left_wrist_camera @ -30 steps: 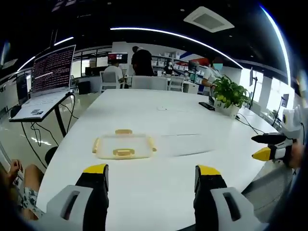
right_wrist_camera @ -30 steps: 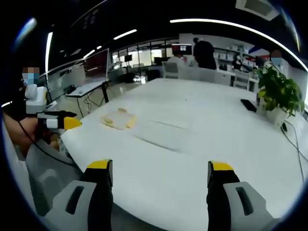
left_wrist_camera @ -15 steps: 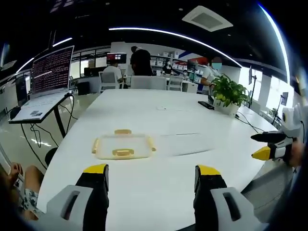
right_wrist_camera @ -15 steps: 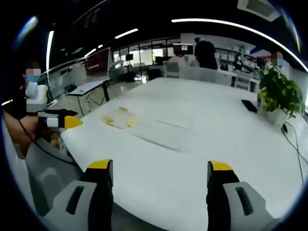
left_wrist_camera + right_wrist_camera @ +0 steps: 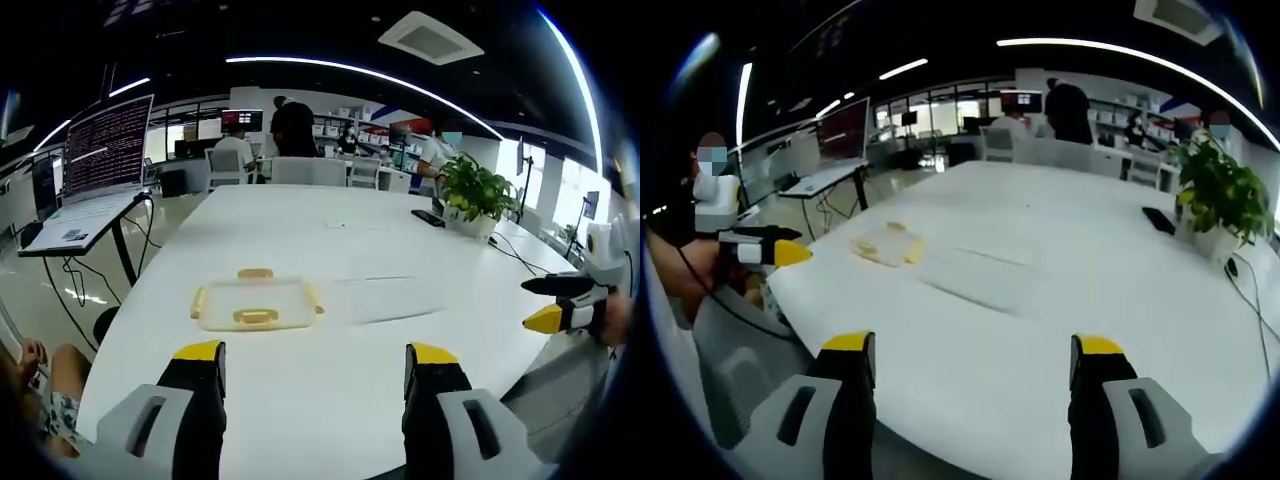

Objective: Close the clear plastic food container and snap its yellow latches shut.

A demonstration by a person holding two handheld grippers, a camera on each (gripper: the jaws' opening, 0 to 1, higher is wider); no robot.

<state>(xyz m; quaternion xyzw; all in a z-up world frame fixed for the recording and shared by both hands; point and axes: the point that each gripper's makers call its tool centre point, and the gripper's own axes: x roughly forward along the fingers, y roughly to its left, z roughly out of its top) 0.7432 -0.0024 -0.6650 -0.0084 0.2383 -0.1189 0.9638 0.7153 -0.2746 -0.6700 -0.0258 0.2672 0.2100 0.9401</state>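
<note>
Nothing is begun yet, I judge: the left gripper (image 5: 312, 365) and right gripper (image 5: 975, 355) are both hovering wide open, gripping nothing, while the clear container (image 5: 257, 303) is lying on the tabletop (image 5: 330, 240) well ahead of the jaws, yellow latches (image 5: 256, 317) apparently unsnapped.

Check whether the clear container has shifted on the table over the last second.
No. The container sits in the same spot on the white table, at the same offset from the potted plant.

Open-plan office: long white worktop (image 5: 330, 230), potted plant (image 5: 475, 195), laptop (image 5: 95, 165) on a stand, grey chairs (image 5: 310, 172), curved ceiling light strip (image 5: 370, 75), ceiling vent (image 5: 432, 40), glossy floor (image 5: 50, 290).
</note>
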